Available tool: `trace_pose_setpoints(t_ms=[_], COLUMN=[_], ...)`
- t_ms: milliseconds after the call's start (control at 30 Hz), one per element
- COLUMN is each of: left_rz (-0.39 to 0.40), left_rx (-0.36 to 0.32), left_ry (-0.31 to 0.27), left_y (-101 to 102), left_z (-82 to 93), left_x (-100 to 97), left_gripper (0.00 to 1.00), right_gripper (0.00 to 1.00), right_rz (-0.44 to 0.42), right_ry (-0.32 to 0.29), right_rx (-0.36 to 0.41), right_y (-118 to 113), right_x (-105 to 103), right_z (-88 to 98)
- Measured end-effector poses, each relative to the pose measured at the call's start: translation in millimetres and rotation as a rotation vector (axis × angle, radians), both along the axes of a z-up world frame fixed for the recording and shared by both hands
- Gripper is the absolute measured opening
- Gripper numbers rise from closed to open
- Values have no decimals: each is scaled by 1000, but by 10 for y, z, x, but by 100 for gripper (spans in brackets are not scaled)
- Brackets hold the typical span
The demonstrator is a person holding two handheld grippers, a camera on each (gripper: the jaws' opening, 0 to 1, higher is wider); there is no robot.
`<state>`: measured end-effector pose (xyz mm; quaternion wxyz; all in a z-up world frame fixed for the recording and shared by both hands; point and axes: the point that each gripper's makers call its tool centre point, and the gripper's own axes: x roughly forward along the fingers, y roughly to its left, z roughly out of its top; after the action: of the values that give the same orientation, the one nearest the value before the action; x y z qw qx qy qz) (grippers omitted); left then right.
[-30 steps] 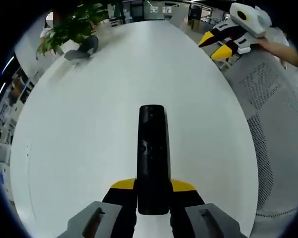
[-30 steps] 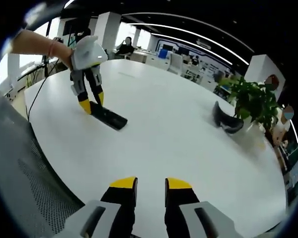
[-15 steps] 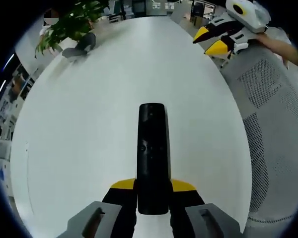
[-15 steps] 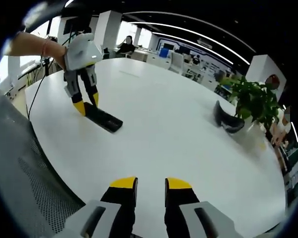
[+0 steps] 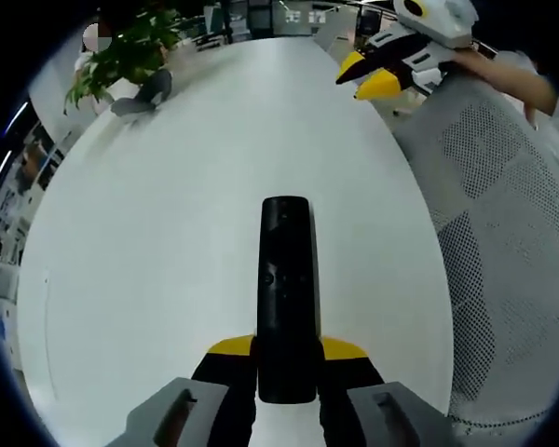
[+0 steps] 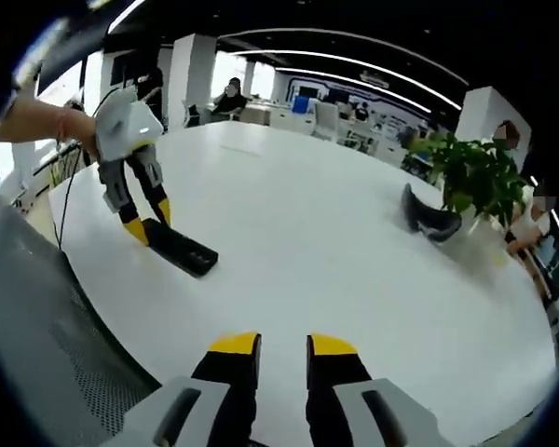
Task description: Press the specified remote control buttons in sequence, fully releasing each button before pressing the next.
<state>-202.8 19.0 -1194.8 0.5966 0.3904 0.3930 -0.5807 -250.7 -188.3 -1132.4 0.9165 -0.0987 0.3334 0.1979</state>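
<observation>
Left tool: in the left gripper view its yellow-tipped jaws rise from 6 o'clock and are closed on the near end of the slim black plastic remote control, which points away toward 12 o'clock.
Remote: in the right gripper view it shows at 9 o'clock, its far end resting on or just above the desk – I cannot tell which – with the left tool angled down onto its other end from the person's hand.
Right tool: jaws at a narrow gap, holding nothing, hanging over the near edge of the round white desk and well apart from the remote.
Progress: judged from this, no press is under way – the remote is secured, and every button in the sequence looks left to do.
Next: the right tool probably has to cross toward 9 o'clock and bring one tip down on the first button.
Chair: grey mesh chair back at 3 o'clock in the left gripper view.
Far side: a dark curved headset-like object beside a green potted plant at 2 o'clock in the right gripper view.
</observation>
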Motion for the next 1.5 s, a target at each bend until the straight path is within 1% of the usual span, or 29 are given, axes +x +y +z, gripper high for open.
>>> trace_pose_setpoints(t_ms=[67,100,167,300,433,533,733,967,1033,1100,1133,1167,1200,1300,1333,1400,1433,1500], left_rz=[-8,-10,-14,-16,-1,-18,-5,0,5,7,7,7,6,16,20,22,22,26], left_rx=[3,4,6,-3,-18,-22,-27,-49,-52,-51,-50,-49,-50,-62,-71,-85,-90,-101], left_ry=[0,1,0,0,0,1,0,2,3,2,2,5,5,5,4,7,7,4], left_y=[2,3,6,12,12,9,3,7,3,-1,-1,3,5,12,14,22,24,26], left_z=[1,2,2,2,4,5,6,5,5,5,5,6,5,4,4,4,5,5], left_x=[-34,-53,-88,-152,-212,-286,-372,-470,-501,-536,-544,-575,-596,-653,-675,-718,-733,-760], left_gripper=[23,23,23,23,23,23,23,23,23,23,23,23,23,23,23,23,23,23], right_gripper=[15,16,16,16,16,15,15,14,12,10,9,7,5,2,1,0,0,0], right_rz=[-33,-35,-38,-20,-7,7,34,58,77,95,108,132,156,207,231,281,328,398], right_ry=[13,12,18,31,42,63,87,117,121,109,88,37,5,-28,-26,15,38,43], right_rx=[44,36,36,20,24,32,28,57,68,72,67,62,80,125,129,129,115,86], right_y=[-28,-59,-49,-17,4,32,76,132,170,197,209,238,289,400,441,532,603,710], right_x=[-2,2,-10,-26,-39,-61,-91,-121,-134,-134,-124,-83,-75,-85,-99,-142,-168,-186], right_z=[-6,-10,-20,-46,-63,-99,-135,-171,-167,-141,-104,-24,41,138,153,131,116,124])
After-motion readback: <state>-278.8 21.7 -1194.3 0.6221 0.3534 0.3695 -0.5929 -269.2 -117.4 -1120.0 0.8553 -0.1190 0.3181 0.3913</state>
